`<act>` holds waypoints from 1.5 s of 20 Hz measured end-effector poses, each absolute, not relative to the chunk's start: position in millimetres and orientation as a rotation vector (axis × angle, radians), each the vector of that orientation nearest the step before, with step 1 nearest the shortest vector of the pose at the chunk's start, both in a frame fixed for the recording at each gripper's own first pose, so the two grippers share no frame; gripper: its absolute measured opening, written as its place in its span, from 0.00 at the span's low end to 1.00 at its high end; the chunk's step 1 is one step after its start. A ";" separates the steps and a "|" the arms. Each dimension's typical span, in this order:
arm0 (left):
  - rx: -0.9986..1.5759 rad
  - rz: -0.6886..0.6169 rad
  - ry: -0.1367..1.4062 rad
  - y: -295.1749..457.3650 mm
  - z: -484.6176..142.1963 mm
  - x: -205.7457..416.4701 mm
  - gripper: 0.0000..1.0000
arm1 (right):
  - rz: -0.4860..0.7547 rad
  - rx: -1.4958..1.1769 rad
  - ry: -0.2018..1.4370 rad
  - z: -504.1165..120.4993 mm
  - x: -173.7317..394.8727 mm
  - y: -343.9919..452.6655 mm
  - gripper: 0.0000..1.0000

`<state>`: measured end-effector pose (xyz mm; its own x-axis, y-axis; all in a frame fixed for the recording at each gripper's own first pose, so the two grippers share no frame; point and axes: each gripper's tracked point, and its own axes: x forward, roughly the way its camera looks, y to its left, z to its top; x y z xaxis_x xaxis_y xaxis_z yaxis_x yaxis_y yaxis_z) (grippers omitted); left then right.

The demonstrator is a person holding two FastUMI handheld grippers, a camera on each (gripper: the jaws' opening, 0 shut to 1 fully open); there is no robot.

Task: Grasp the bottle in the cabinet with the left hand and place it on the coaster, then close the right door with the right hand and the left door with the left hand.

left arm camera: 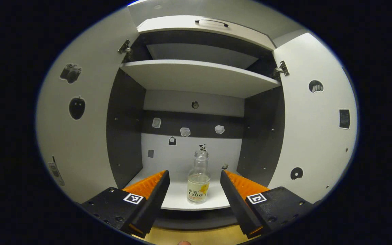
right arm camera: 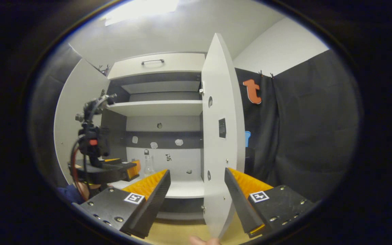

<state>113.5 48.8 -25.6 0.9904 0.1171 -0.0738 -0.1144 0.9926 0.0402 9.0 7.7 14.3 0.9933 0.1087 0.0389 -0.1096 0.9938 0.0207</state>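
Clear glass bottle (left arm camera: pixel 198 178), uncapped and upright, with a printed label on its lower body, standing near the front edge of the cabinet's bottom shelf (left arm camera: pixel 179 199). In the left gripper view it lies ahead of the left gripper (left arm camera: pixel 195 180) and in line with the gap between the two fingers, which are spread wide apart and do not touch it. To either side of that gripper, the left door (left arm camera: pixel 77 136) and right door (left arm camera: pixel 313 129) stand swung open, each carrying small dark stickers; the rear wall beyond the bottle bears several more stickers. Above the bottle, an upper shelf (left arm camera: pixel 196 76) spans the cabinet, and over it sits a drawer front with a dark handle (left arm camera: pixel 212 22). In the right gripper view, the right gripper (right arm camera: pixel 197 180) has its fingers likewise apart, with the edge of the open right door (right arm camera: pixel 220 143) rising between them; whether either finger touches the door cannot be told. Farther off and to the left, the left gripper (right arm camera: pixel 119 170) reaches toward the bottle (right arm camera: pixel 148 165), which appears small and faint there. A black cloth (right arm camera: pixel 301 136) hangs to the right of the door.
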 end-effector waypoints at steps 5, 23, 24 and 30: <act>0.032 0.108 0.160 52.8 -60.9 158.6 0.95 | 0.033 0.033 -0.043 16.8 2.5 -19.2 0.96; 0.077 0.111 0.220 57.6 -93.4 241.9 0.76 | -0.095 0.011 -0.052 14.8 -7.2 -62.2 0.95; 0.074 0.095 0.220 55.9 -93.0 242.0 0.76 | -0.093 0.014 -0.050 15.2 -7.6 -63.2 0.95; 0.060 0.017 0.198 46.1 -84.5 222.2 0.73 | -0.072 0.029 -0.048 12.7 -10.3 -65.9 0.95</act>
